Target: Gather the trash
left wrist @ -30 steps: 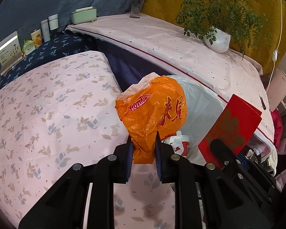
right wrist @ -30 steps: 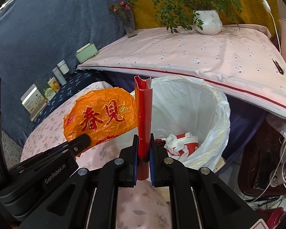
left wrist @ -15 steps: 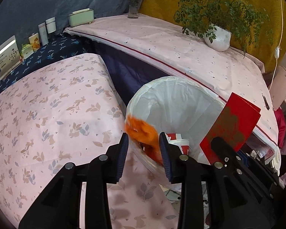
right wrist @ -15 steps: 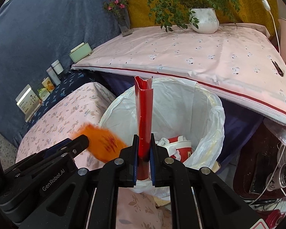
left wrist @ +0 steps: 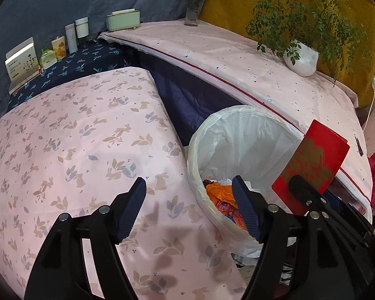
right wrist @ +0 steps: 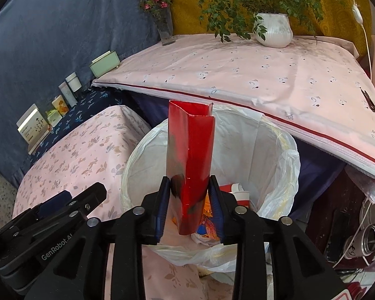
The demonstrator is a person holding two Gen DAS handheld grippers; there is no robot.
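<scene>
Left gripper [left wrist: 188, 191] wide open, jaws just been opening, nothing between them; I see it poised over edge of rabbit-print cloth [left wrist: 82, 135] and bin rim. Orange plastic bag [left wrist: 221, 198] lies inside white-lined trash bin [left wrist: 240, 120], beside red-and-white paper cup [right wrist: 237, 192]. Right gripper [right wrist: 188, 190] over bin, jaws just been opening; red envelope [right wrist: 191, 155] stands upright between them, its sides just at pads [right wrist: 164, 200]; cannot tell whether they press it.
</scene>
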